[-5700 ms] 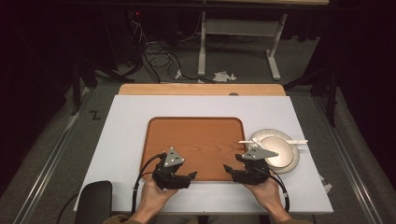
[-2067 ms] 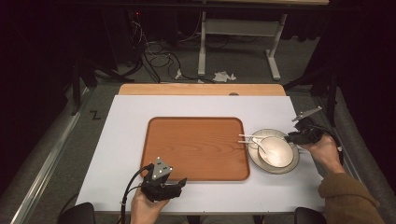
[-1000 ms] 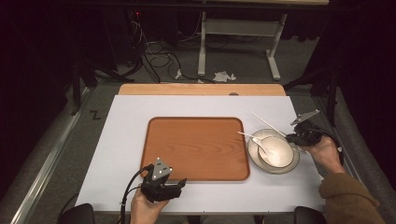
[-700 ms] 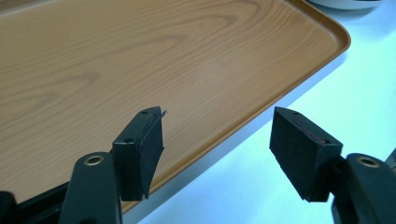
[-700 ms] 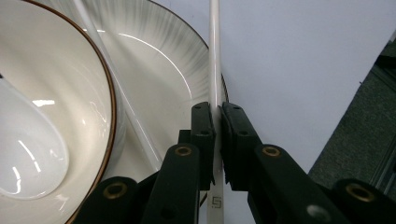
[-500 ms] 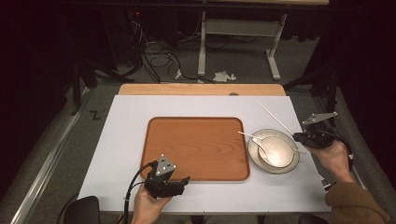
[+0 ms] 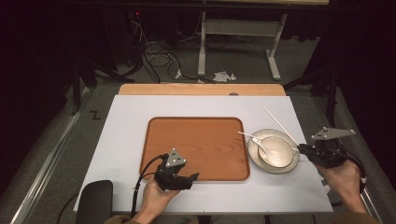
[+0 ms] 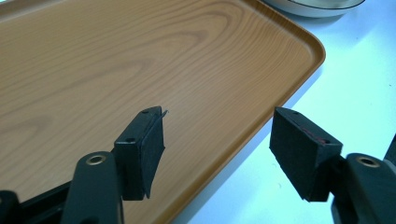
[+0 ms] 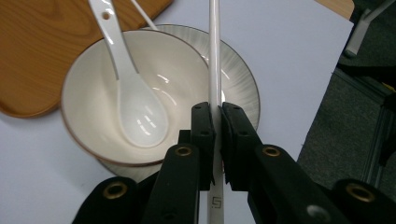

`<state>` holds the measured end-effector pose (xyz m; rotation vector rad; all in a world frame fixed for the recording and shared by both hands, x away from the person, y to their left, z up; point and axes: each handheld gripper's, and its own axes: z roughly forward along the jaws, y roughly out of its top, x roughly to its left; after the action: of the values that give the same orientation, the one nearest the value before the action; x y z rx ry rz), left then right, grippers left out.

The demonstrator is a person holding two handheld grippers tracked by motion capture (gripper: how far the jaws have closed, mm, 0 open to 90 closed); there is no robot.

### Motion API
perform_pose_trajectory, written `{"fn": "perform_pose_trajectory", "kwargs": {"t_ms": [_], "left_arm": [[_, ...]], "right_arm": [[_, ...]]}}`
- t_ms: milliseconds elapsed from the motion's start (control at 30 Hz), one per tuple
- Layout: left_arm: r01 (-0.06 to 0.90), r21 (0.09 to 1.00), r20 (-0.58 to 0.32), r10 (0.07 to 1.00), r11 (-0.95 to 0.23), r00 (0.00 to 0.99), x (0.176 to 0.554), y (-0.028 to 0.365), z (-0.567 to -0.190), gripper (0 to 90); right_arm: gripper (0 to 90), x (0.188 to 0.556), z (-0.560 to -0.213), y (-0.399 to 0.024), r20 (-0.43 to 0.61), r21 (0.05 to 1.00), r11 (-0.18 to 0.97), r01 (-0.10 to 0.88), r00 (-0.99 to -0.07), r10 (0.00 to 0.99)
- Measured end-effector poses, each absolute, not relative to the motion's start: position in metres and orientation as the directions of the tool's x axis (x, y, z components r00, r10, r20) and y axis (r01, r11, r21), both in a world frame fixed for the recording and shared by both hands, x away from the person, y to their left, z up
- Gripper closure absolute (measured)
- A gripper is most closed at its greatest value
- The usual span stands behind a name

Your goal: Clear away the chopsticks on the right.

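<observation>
The white chopstick [image 9: 214, 70] sits clamped between the closed fingers of the right gripper [image 9: 215, 140], slanting up over the rim of the plate [image 9: 238, 74], its far end above the table [image 7: 140, 112] beyond the dishes. Just beside it, the bowl [image 9: 88, 88] rests on that plate with a white spoon [image 9: 135, 112] lying inside. Further left lies the wooden tray [image 7: 196, 144], bare, and at its near edge the left gripper [image 8: 219, 140] hovers with fingers spread wide, gripping nothing.
</observation>
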<state>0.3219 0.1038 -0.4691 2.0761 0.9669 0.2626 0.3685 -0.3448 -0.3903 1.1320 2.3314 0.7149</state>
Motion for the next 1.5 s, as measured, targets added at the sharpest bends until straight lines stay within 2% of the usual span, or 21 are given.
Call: {"fn": "perform_pose_trajectory", "kwargs": {"t_ms": [267,600,1167,1500], "left_arm": [[0.532,0.753,-0.153,0.682,-0.388,0.715,0.332,0.096,-0.469,35.8],[0.524,0.755,-0.157,0.667,-0.394,0.728,0.334,0.092,-0.469,36.0],[0.523,0.757,-0.145,0.679,-0.391,0.719,0.331,0.095,-0.468,36.0],[0.539,0.758,-0.143,0.712,-0.368,0.687,0.324,0.105,-0.468,35.9]], "right_arm": [[85.2,0.334,-0.389,-0.32,-0.141,0.643,0.515,0.566,-0.574,0.807],[85.2,0.32,-0.399,-0.286,-0.103,0.647,0.503,0.573,-0.588,0.803],[85.2,0.338,-0.423,-0.238,-0.031,0.659,0.49,0.571,-0.63,0.776],[85.1,0.362,-0.448,-0.204,-0.025,0.605,0.541,0.585,-0.665,0.747]]}}
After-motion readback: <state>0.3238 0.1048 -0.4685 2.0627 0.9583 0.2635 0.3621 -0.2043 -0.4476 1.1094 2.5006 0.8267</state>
